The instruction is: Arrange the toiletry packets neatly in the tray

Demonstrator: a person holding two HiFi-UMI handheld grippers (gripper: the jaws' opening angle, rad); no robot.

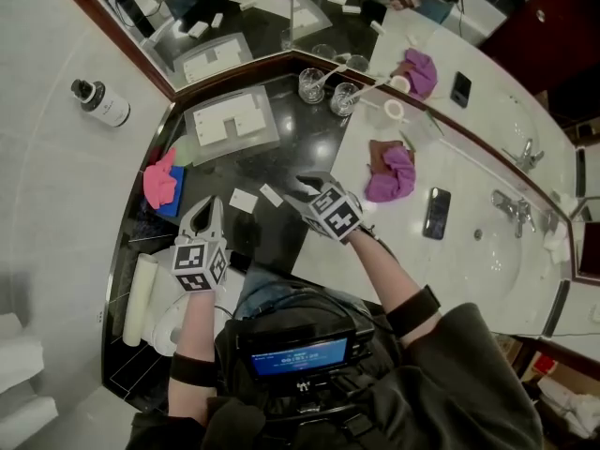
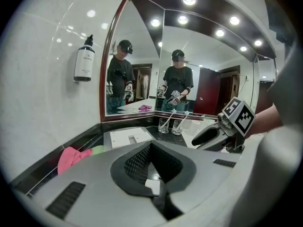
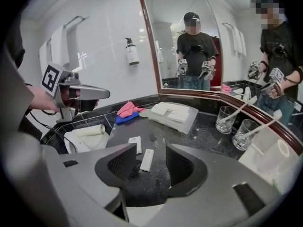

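Note:
A clear tray [image 1: 232, 118] with white packets in it sits in the far corner of the black counter; it also shows as the tray [image 3: 173, 114] in the right gripper view. Two white packets lie loose nearer me, one packet [image 1: 244, 200] to the left and a slimmer packet [image 1: 272, 194] to the right. My right gripper [image 1: 303, 189] hangs over the slimmer packet [image 3: 146, 160], jaws open, with that packet on the counter in the gap and untouched. My left gripper [image 1: 203, 210] is shut and empty, left of the other packet [image 3: 136, 144].
Two glasses [image 1: 312, 84] with toothbrushes stand behind the tray. A pink cloth [image 1: 159, 181] lies at the counter's left edge, a purple cloth [image 1: 392, 174] and a phone [image 1: 437, 212] on the white counter by the sink. A rolled towel [image 1: 141, 298] lies low left.

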